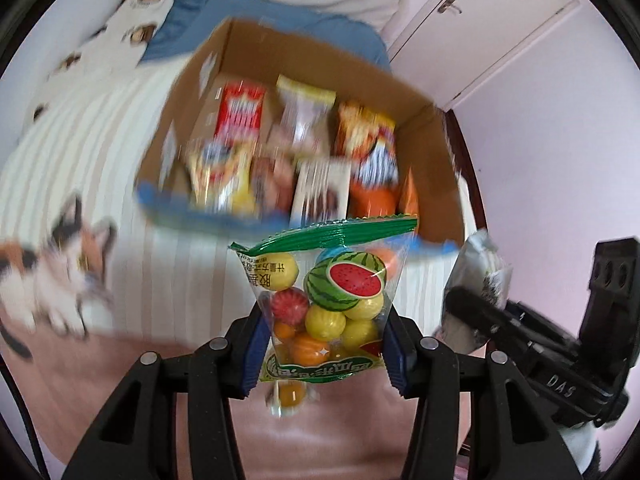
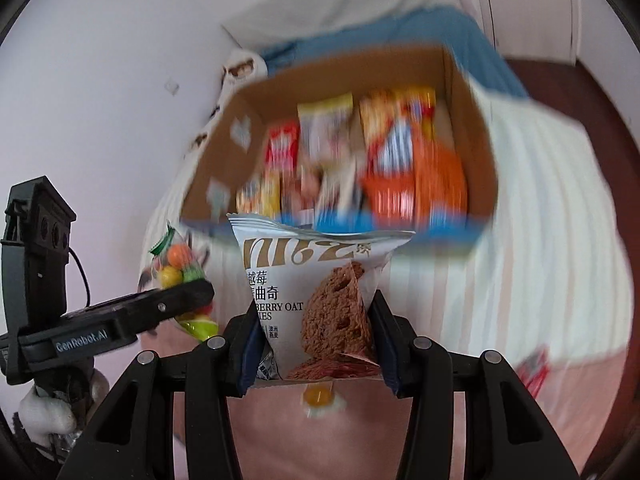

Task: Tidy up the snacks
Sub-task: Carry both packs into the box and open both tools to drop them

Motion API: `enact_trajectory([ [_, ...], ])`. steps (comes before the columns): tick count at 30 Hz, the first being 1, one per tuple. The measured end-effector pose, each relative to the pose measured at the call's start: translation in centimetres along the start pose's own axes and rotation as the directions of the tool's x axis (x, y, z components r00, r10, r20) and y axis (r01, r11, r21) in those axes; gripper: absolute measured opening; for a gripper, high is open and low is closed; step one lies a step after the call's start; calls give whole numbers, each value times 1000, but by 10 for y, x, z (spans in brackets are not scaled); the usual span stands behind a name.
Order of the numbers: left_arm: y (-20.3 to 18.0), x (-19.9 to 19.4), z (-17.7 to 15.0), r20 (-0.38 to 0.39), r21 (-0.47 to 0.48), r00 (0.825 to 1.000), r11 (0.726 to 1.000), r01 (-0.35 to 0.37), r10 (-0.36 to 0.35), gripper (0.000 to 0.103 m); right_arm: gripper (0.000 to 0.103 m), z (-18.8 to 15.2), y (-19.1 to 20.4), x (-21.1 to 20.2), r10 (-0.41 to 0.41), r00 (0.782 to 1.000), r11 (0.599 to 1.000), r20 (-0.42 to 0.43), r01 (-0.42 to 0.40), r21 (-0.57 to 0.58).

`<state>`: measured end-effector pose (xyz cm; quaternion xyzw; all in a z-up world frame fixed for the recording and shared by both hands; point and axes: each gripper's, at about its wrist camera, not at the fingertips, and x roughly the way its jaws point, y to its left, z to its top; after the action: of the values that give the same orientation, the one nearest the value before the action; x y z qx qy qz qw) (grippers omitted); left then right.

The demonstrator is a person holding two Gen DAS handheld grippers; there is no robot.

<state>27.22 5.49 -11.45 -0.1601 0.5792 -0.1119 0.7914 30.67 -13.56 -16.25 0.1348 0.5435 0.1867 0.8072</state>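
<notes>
My left gripper (image 1: 322, 344) is shut on a clear fruit-gum candy bag (image 1: 326, 296) with a green top seal, held upright in front of the cardboard box (image 1: 240, 52). My right gripper (image 2: 314, 340) is shut on a white oat cookie packet (image 2: 316, 280). The open box (image 2: 472, 120) lies on the bed and holds several snack packs, blurred by motion. The right gripper with its packet (image 1: 480, 280) shows at the right of the left wrist view. The left gripper with the candy bag (image 2: 180, 268) shows at the left of the right wrist view.
The box sits on a striped white bedsheet (image 1: 100, 128) with a blue blanket (image 1: 192, 28) behind. A cat-print cushion (image 1: 60, 272) lies at left on a pink cover (image 2: 320, 440). A small red-and-white packet (image 2: 534, 368) lies on the bed at right. A door (image 1: 500, 20) is at back right.
</notes>
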Motion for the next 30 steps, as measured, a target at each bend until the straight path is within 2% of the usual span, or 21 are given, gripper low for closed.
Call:
enact_trajectory([
  [4, -10, 4, 58, 15, 40, 999, 998, -44, 44, 47, 51, 61, 4, 10, -51, 997, 997, 49, 54, -46],
  [7, -6, 24, 101, 1, 35, 996, 996, -84, 84, 47, 51, 103, 3, 33, -88, 995, 994, 38, 90, -63],
  [9, -2, 36, 119, -19, 34, 995, 995, -96, 96, 47, 51, 124, -1, 51, -111, 994, 992, 17, 112, -64],
  [13, 6, 74, 154, -65, 42, 988, 990, -138, 140, 47, 51, 153, -14, 84, -148, 989, 987, -29, 146, -62],
  [17, 10, 109, 175, -113, 61, 969, 975, -215, 221, 48, 52, 168, -14, 119, -175, 980, 982, -93, 168, -84],
  [18, 9, 114, 176, -120, 72, 965, 971, -227, 234, 48, 59, 171, -14, 127, -194, 975, 979, -109, 184, -91],
  [19, 8, 120, 178, -125, 84, 960, 967, -241, 250, 48, 73, 171, -14, 133, -210, 970, 975, -120, 198, -100],
  [20, 7, 123, 179, -123, 95, 957, 963, -252, 262, 49, 79, 171, -13, 140, -235, 964, 969, -125, 223, -107],
  [22, 5, 127, 178, -111, 108, 953, 957, -270, 281, 63, 87, 171, -15, 146, -256, 959, 964, -125, 244, -106],
  [23, 5, 127, 177, -102, 113, 952, 954, -277, 288, 76, 88, 170, -17, 147, -254, 958, 965, -131, 242, -99],
  [24, 4, 128, 176, -95, 116, 951, 952, -283, 295, 84, 94, 168, -20, 148, -262, 955, 964, -141, 251, -92],
  [27, 2, 128, 172, -89, 134, 945, 944, -303, 315, 96, 97, 164, -27, 149, -289, 947, 956, -140, 279, -86],
  [30, 1, 124, 166, -82, 140, 945, 942, -304, 317, 100, 98, 158, -34, 141, -301, 945, 953, -131, 293, -73],
])
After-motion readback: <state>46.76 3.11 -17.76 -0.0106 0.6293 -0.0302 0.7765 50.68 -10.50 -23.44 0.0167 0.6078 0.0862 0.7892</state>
